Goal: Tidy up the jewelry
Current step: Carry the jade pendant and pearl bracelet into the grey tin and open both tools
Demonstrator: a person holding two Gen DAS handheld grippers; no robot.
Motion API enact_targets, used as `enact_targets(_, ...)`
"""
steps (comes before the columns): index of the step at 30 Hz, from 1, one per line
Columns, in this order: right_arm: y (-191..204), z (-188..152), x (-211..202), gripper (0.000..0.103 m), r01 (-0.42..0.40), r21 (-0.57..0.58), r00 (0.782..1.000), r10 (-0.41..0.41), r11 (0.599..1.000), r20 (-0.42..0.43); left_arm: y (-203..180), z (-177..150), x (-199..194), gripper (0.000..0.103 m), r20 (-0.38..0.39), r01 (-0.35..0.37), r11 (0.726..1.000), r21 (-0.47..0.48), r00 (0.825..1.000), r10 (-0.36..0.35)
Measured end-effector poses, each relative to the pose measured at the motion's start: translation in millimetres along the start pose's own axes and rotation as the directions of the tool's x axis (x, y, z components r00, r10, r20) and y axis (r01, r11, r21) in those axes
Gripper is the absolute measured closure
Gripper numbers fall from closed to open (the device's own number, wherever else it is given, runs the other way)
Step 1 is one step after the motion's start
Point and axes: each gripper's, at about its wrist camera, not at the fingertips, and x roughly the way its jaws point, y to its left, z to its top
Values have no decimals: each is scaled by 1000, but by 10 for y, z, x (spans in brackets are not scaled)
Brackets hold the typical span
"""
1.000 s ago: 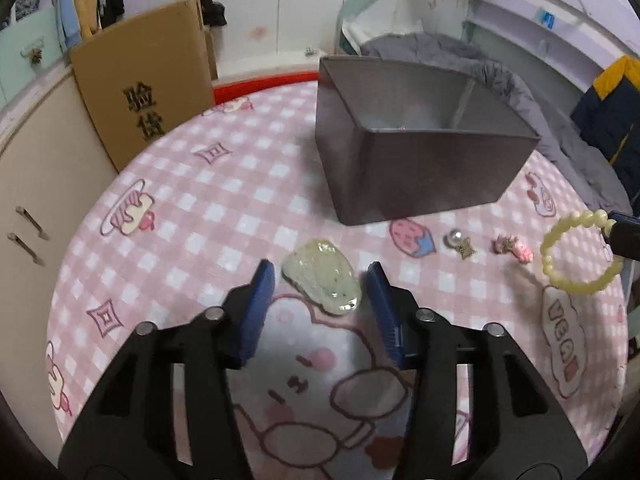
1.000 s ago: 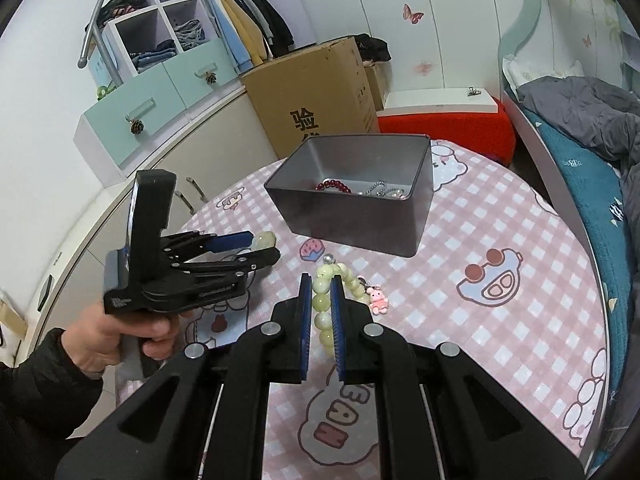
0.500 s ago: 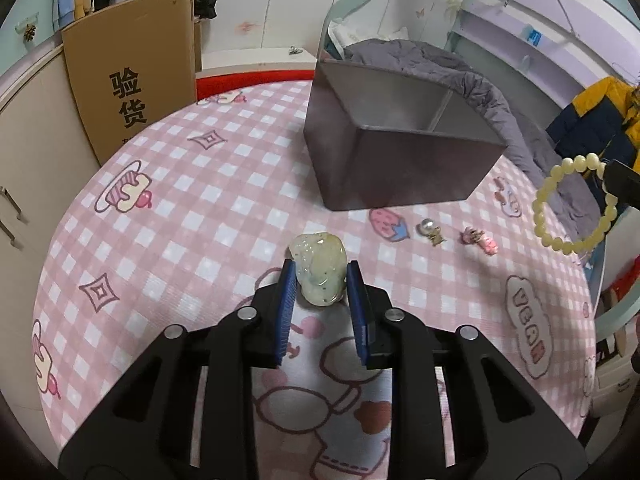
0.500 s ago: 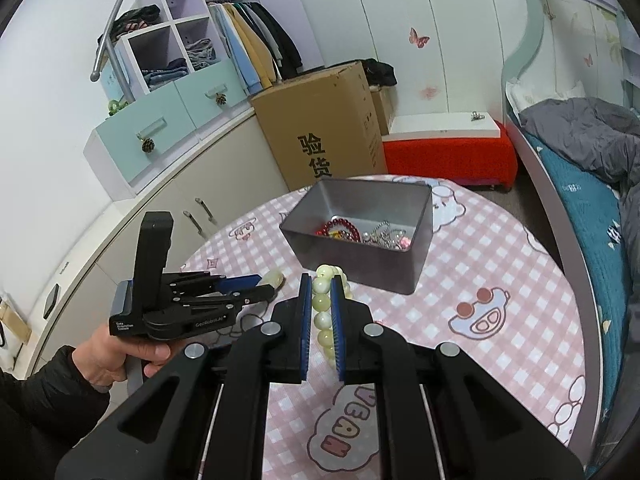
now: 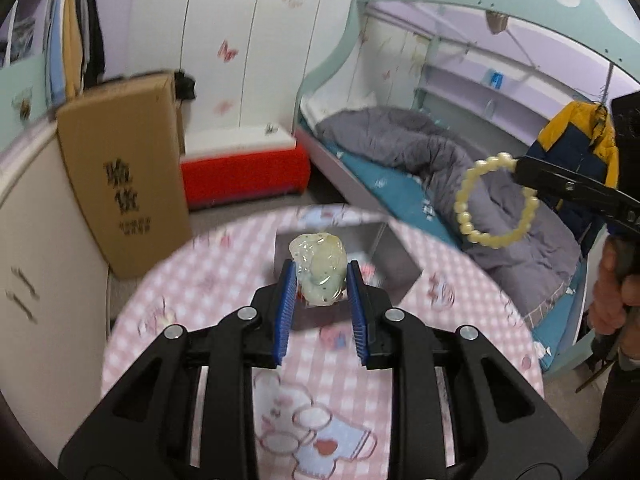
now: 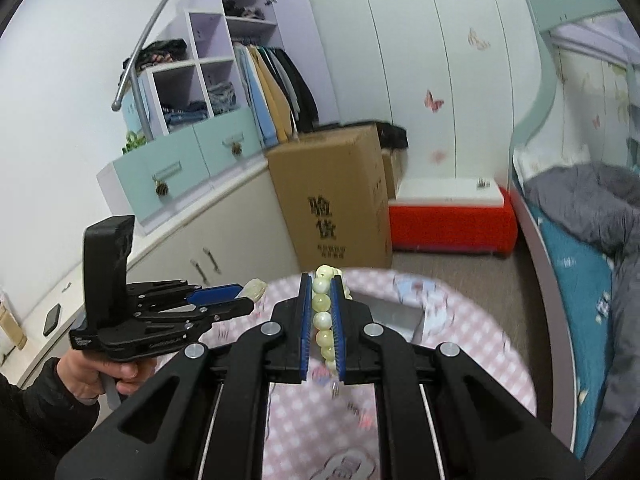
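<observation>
My left gripper (image 5: pixel 321 280) is shut on a pale green jade pendant (image 5: pixel 319 270) and holds it high above the pink checked table (image 5: pixel 224 300), over the grey metal box (image 5: pixel 394 256). My right gripper (image 6: pixel 321 292) is shut on a cream bead bracelet (image 6: pixel 323 320), also lifted high; in the left wrist view the bracelet (image 5: pixel 496 200) hangs as a ring at the right. The left gripper also shows in the right wrist view (image 6: pixel 244 300), left of the box (image 6: pixel 394 312). The box's contents are mostly hidden.
A cardboard box (image 6: pixel 332 196) stands beyond the table's far edge, next to a red bench (image 6: pixel 452 220). A bed with a grey quilt (image 5: pixel 440 168) lies to the right. White cabinets (image 6: pixel 208 256) run along the left.
Both grippers have risen well above the table. The left one closed on the pendant and lifted it off the cloth; the right one carried the bracelet upward.
</observation>
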Motion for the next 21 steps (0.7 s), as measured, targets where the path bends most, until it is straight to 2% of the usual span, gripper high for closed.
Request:
enact_targets(6, -109, 216, 206, 95, -1, 20, 1000, 1, 1000, 6, -101, 352, 101, 78, 23, 17, 1000, 17, 1000, -18)
enact_targets(12, -282, 183, 558, 95, 8, 80, 998, -3, 997, -61, -140, 519, 424, 78, -19, 62, 998, 4, 998, -62)
enact_targets(14, -340, 154, 633, 95, 18, 103, 997, -10, 995, -81, -139, 532, 517, 77, -32, 54, 999, 8, 998, -53)
enact_targets(16, -423, 130, 713, 88, 35, 145, 995, -21, 989, -98, -128, 545, 641, 76, -60, 47, 999, 13, 997, -46)
enact_targets(17, -467, 119, 733, 84, 43, 165, 994, -26, 985, -103, -115, 548, 703, 65, -77, 34, 999, 13, 996, -33)
enact_targets(18, -515, 107, 737, 67, 56, 187, 994, -37, 981, -103, -101, 547, 731, 49, -85, 11, 1000, 12, 996, -10)
enact_targets(19, -548, 103, 727, 41, 71, 202, 994, -52, 977, -99, -74, 548, 736, 21, -70, -38, 999, 7, 997, 38)
enact_targets(20, -575, 94, 705, 26, 85, 214, 994, -66, 973, -92, -52, 546, 693, 16, -39, -57, 998, 2, 998, 57)
enact_targets(21, -597, 88, 652, 10, 104, 227, 993, -90, 968, -69, -41, 551, 666, 16, -24, -63, 998, -4, 998, 63)
